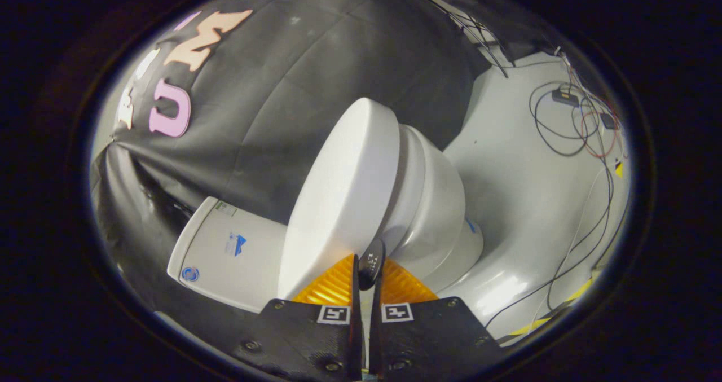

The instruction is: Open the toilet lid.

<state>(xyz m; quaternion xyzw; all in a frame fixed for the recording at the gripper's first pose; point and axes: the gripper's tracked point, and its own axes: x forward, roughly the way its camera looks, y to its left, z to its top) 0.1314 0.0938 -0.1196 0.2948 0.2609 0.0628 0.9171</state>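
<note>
Two fingers: the gripper [365,269] has its fingers nearly together, with a thin slit left between them.
Grip: a small dark tab [371,262] sits in that slit, rising past the fingertips; both fingers seem to press on it, though the contact itself is too tight to see clearly.
Tab and lid: the tab meets the near lower edge of the toilet lid [344,198]; whether it is fixed to the lid or to the seat I cannot tell.
Lid position: the white lid lies just ahead of the fingers and reaches away from them to the far side, its smooth outer face turned left. It looks closed against the seat, with no gap visible.
Seat and bowl: directly right of the lid, the seat rim [407,184] and then the white bowl [440,213], its base spreading onto the floor.
Tank: left of the lid, near the fingers, the white tank [225,252] with small blue marks.
Floor: pale grey floor [507,162] to the right of the bowl.
Cables: thin dark cables [569,128] loop over the far right of the floor, well apart from the toilet.
Backdrop: black cloth wall [282,100] beyond the lid and tank.
</note>
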